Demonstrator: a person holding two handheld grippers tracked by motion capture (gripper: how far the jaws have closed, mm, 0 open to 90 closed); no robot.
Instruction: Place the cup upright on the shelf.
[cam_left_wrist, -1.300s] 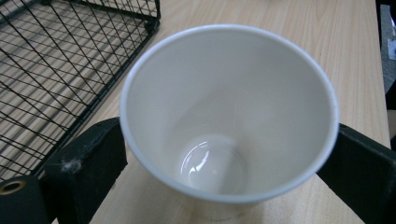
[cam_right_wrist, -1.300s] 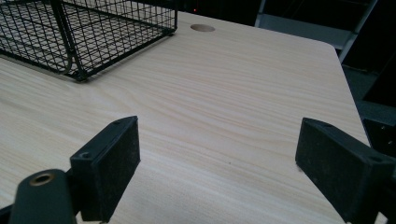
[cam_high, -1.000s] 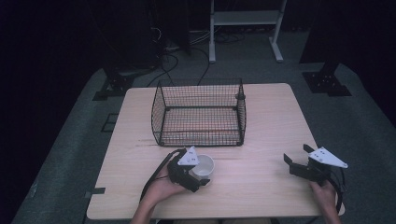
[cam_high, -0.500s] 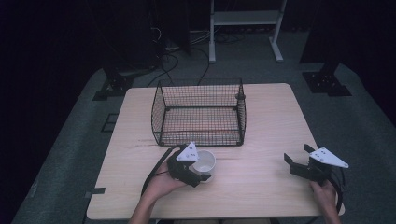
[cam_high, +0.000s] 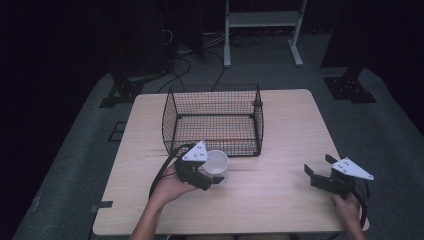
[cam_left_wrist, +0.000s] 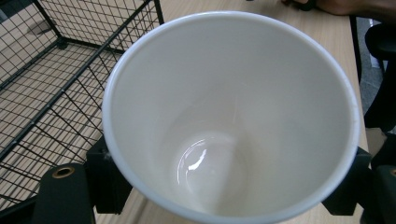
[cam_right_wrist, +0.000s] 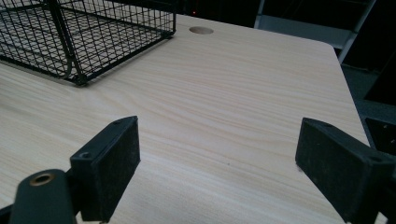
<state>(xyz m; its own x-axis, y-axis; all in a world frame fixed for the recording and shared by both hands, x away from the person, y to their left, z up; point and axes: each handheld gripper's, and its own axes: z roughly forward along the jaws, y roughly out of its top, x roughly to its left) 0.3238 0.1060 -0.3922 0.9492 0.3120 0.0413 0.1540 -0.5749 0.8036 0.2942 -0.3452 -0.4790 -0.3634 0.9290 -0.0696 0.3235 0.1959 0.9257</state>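
High view: your left gripper (cam_high: 212, 175) clamps the cup (cam_high: 216, 163) (basket (cam_high: 212, 120) at twelve o'clock); right gripper (cam_high: 318, 169) gapes empty.

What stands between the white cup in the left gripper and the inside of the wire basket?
The basket's near wire wall stands right behind the white cup, which the left gripper holds clamped. The basket has an open top, so lifting over that wall looks workable.
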